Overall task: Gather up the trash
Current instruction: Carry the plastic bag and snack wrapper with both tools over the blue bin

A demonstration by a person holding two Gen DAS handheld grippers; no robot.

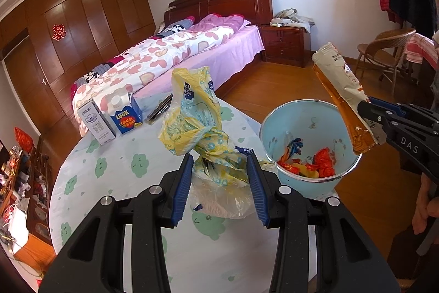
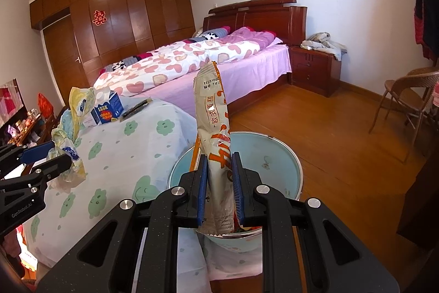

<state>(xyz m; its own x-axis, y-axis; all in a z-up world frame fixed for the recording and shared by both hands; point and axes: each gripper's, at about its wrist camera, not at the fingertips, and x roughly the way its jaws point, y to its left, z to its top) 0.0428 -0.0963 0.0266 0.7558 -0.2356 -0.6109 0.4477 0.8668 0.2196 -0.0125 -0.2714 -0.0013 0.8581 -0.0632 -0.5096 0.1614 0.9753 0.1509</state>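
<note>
My left gripper (image 1: pixel 221 168) is shut on a crumpled yellow and blue plastic bag (image 1: pixel 192 114), held just above the round table (image 1: pixel 109 197). It also shows in the right wrist view (image 2: pixel 68 155) with the bag (image 2: pixel 78 103). My right gripper (image 2: pixel 219 172) is shut on a long white and orange snack wrapper (image 2: pixel 212 111), held upright over the light blue bin (image 2: pixel 274 153). In the left wrist view the wrapper (image 1: pixel 343 89) hangs over the bin (image 1: pixel 301 122), which holds red and orange wrappers (image 1: pixel 321 164).
A blue carton (image 1: pixel 126 111), a white box (image 1: pixel 96 122) and a dark flat packet (image 1: pixel 160 109) stand at the table's far side. A bed (image 1: pixel 175 51) and nightstand (image 1: pixel 285 43) lie beyond. A wicker chair (image 1: pixel 389 51) stands at the right.
</note>
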